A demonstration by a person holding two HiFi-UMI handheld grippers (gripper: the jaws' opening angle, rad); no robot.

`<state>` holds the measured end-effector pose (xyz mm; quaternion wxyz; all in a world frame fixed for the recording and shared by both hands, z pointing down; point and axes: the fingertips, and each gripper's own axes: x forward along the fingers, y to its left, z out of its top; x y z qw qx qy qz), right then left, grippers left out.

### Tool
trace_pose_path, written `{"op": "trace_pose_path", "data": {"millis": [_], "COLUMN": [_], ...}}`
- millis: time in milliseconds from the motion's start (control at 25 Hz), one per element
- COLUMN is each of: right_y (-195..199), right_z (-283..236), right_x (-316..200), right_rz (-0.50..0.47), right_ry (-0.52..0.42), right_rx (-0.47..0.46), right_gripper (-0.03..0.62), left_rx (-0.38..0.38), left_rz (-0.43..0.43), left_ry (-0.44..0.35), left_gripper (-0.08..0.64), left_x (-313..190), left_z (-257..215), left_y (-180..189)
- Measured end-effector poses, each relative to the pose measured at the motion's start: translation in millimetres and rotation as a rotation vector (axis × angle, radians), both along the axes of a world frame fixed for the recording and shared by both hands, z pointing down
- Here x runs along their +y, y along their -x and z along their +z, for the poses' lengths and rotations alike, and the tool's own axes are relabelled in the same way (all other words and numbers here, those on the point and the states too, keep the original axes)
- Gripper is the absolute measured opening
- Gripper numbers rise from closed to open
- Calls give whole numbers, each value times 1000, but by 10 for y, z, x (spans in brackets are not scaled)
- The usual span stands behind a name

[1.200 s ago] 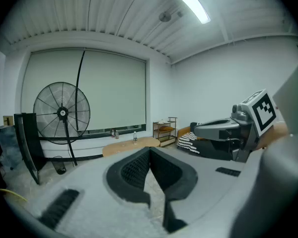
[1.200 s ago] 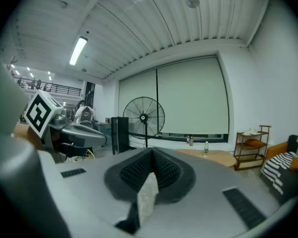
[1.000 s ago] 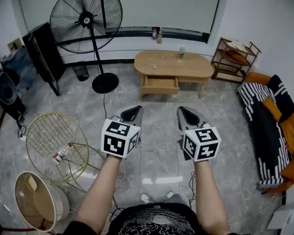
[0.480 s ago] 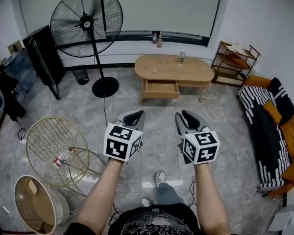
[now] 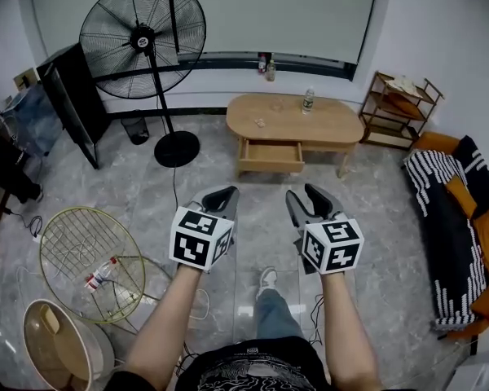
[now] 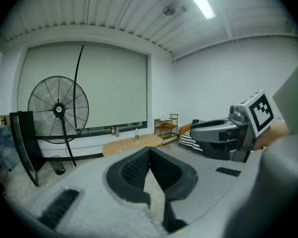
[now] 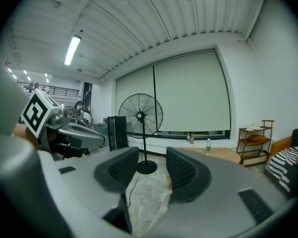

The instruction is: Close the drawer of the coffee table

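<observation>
striped sofa (image 5: pixel 460 218) half past the right edge, tabletop specks (image 5: pixel 259 122) indistinct

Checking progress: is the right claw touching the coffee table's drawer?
Apart. The head view shows bare floor between the right claw, opening and empty, and the drawer.

Tan coffee table (image 5: pixel 342 122), grey marbled floor (image 5: pixel 114 177), black-and-white striped blanket (image 5: pixel 444 218), orange sofa (image 5: pixel 487 230)
</observation>
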<state>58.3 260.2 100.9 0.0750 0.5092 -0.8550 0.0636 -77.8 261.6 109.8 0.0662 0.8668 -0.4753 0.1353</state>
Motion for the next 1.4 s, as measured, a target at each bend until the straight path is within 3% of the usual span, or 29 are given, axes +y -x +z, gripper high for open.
{"op": "trace_pose_path", "data": {"millis": [760,1160,1400], "right_y": [-437,-403,-505], "right_z": [279,378,518], "right_x": [-2874,-3509,-3756], "right_rz": [-79,-110,-96], "right_ry": [55,46,54], "right_rx": [-24,-77,-84], "right_gripper": [252,279,287], "left_rx": [-68,-157,-160], "left_rz": [-55,-62,-76], "left_ry": [48,46,48], "left_gripper": [5,5,5], "left_x": [-2784,-3336,-3580], "left_z": [236,271,406], "left_y": [-435,-505,-540]}}
